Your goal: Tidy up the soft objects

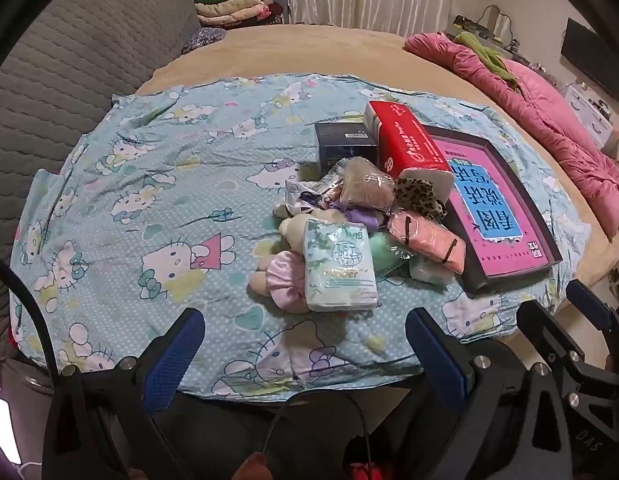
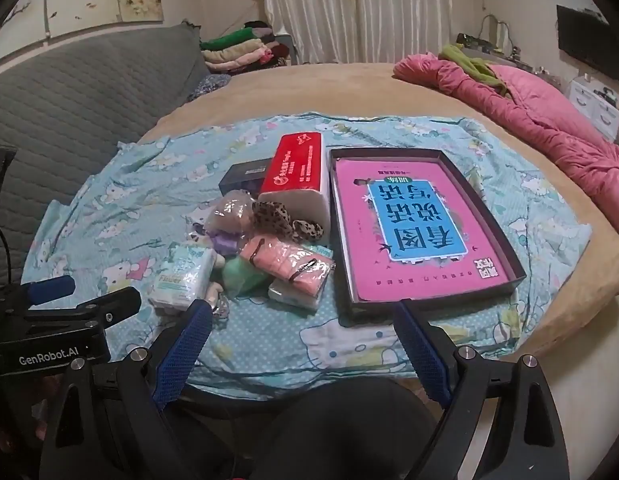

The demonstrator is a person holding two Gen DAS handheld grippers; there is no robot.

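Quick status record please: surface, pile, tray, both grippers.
surface: cartoon-cat sheet spread on a bed
pile: tissue pack, pink bundle, leopard-print piece, green soft item, heaped together
tray: dark shallow box with pink book inside, right of pile
left gripper: open, empty
right gripper: open, empty

This is looking like a home bedroom. A round bed (image 2: 269,92) with a tan cover is filling the space ahead of the tongs, with a cartoon-cat bedsheet (image 1: 149,184) lying across it. A rumpled pink quilt (image 2: 541,120) is sitting far right, folded clothes (image 2: 241,50) are stacking up beyond the bed, white curtains (image 2: 361,8) are hanging behind, and a grey quilted headboard (image 1: 69,72) is curving along the left.
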